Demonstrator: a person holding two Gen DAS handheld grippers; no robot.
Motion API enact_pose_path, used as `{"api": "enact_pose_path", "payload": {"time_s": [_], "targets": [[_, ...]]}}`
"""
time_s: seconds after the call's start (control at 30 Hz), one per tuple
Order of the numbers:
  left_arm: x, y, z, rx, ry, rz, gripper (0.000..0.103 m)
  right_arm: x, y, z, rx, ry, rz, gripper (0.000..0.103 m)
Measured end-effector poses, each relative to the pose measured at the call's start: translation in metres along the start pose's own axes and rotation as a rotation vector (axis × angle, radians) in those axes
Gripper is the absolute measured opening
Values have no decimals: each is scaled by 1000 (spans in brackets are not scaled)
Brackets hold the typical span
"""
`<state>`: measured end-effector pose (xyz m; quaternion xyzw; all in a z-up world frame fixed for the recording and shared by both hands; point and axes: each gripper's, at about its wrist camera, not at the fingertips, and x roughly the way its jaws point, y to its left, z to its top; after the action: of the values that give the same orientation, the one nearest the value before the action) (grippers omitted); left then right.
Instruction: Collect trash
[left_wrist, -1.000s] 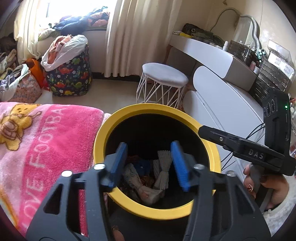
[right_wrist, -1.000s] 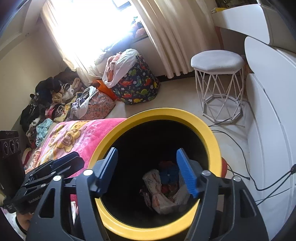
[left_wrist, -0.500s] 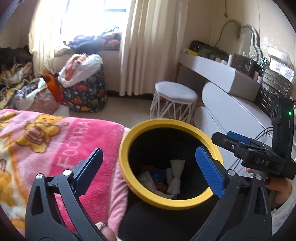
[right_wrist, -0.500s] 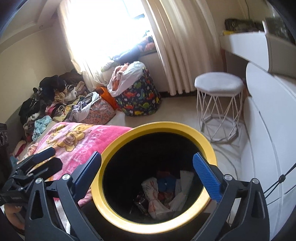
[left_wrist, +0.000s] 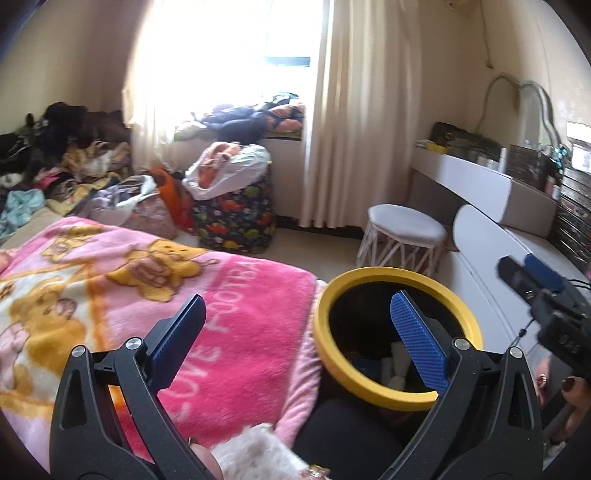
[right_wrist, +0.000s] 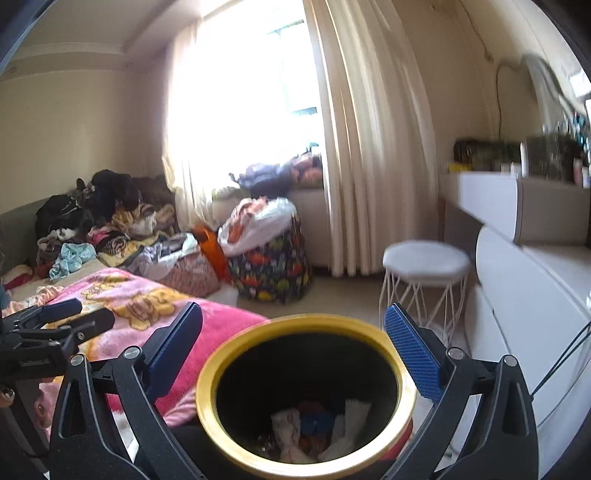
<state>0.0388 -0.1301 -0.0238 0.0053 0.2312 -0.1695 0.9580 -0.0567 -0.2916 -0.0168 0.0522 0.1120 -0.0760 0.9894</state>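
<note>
1. The left gripper (left_wrist: 295, 332) is held with fingers spread wide, nothing between them.
2. The right gripper (right_wrist: 293, 343) is likewise spread wide and empty.
3. Crumpled trash (right_wrist: 317, 432) is seen inside the yellow-rimmed bin (right_wrist: 236, 354), just beside the pink blanket (left_wrist: 236, 295).

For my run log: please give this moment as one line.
left tool: open, empty | right tool: open, empty | yellow-rimmed bin: trash inside | both tools: just opened
</note>
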Motion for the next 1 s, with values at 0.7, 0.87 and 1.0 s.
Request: {"api": "enact_pose_path", "payload": {"time_s": [0.7, 0.87, 1.0], "targets": [[-19, 24, -6, -30, -38, 87, 92, -12, 12, -3, -6, -56, -3, 97], [-20, 23, -6, -31, -38, 85, 92, -12, 12, -2, -4, -53, -4, 97], [-21, 21, -6, -30, -39, 86, 92, -13, 12, -2, 3, -49, -9, 97]]}}
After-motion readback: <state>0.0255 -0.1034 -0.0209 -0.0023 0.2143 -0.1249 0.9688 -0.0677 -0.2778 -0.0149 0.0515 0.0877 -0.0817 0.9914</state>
